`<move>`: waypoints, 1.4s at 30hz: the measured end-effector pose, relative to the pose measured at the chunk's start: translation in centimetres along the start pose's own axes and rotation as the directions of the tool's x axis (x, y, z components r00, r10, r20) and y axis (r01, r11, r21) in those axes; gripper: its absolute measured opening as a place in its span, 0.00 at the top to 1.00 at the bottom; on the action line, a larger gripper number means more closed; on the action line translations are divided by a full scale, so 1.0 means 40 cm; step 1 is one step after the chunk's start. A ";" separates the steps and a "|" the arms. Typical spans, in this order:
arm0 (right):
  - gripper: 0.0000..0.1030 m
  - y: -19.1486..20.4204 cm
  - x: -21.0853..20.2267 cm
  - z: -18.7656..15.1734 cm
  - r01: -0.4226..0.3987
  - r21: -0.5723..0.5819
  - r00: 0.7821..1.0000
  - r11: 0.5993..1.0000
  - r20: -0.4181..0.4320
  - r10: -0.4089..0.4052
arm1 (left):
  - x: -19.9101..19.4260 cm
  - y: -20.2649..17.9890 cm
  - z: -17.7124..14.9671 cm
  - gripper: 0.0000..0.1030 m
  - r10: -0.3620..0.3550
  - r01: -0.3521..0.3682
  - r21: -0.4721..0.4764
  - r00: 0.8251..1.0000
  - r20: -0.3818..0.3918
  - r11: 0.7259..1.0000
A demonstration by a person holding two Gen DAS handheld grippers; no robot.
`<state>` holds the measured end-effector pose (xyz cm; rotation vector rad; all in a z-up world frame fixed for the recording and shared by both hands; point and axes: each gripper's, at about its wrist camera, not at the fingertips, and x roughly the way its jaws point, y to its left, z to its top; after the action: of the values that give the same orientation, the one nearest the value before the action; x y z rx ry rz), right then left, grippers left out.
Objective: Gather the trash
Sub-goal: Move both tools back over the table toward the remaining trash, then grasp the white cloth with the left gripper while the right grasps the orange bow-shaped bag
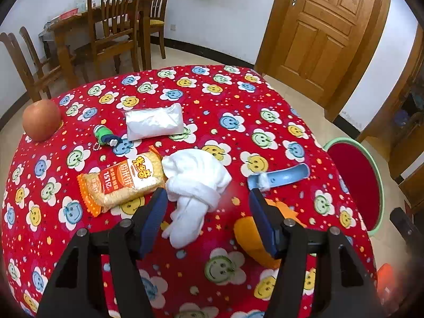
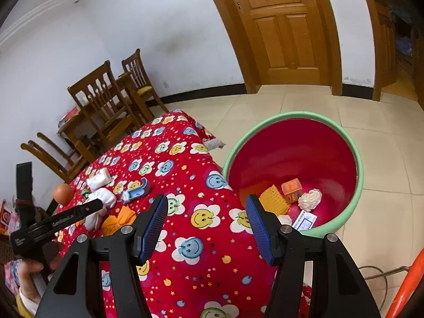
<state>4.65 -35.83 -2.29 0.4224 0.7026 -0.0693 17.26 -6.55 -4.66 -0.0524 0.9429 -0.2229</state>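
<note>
My left gripper (image 1: pixel 208 198) is open, low over a white sock bundle (image 1: pixel 196 180) on the red smiley tablecloth (image 1: pixel 185 92). An orange snack packet (image 1: pixel 122 182) lies just left of it, an orange cloth (image 1: pixel 251 235) under the right finger, a blue scoop with tissue (image 1: pixel 281 176) ahead right. A white plastic bag (image 1: pixel 153 120) lies farther back. My right gripper (image 2: pixel 206 206) is open and empty over the table's edge beside the red bin with green rim (image 2: pixel 355 153), which holds crumpled tissue (image 2: pixel 310 200), an orange box (image 2: pixel 291 190) and a yellow wrapper (image 2: pixel 274 198).
An apple (image 1: pixel 41 120) sits at the table's far left edge, a small green keychain toy (image 1: pixel 104 135) near the bag. Wooden chairs (image 1: pixel 116 23) and a table stand by the wall, a wooden door (image 1: pixel 323 26) behind. The bin also shows in the left wrist view (image 1: pixel 381 190).
</note>
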 end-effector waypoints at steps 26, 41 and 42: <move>0.39 0.069 0.013 -0.026 -0.040 -0.043 0.999 0.998 -0.036 0.038 | -0.095 0.045 -0.033 0.78 -0.027 0.028 -0.031 0.998 0.055 0.999; 0.39 0.229 0.082 -0.071 -0.131 -0.150 0.984 0.980 -0.138 0.110 | -0.154 0.174 -0.096 0.78 0.066 -0.057 -0.147 0.996 0.056 0.987; 0.39 0.242 0.090 -0.077 -0.136 -0.159 0.982 0.978 -0.149 0.113 | -0.153 0.186 -0.100 0.78 0.069 -0.060 -0.159 0.996 0.052 0.985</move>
<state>7.47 -25.50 -3.27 0.3101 0.8113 0.1391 11.80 2.20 -3.20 -0.1722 0.9018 -0.0860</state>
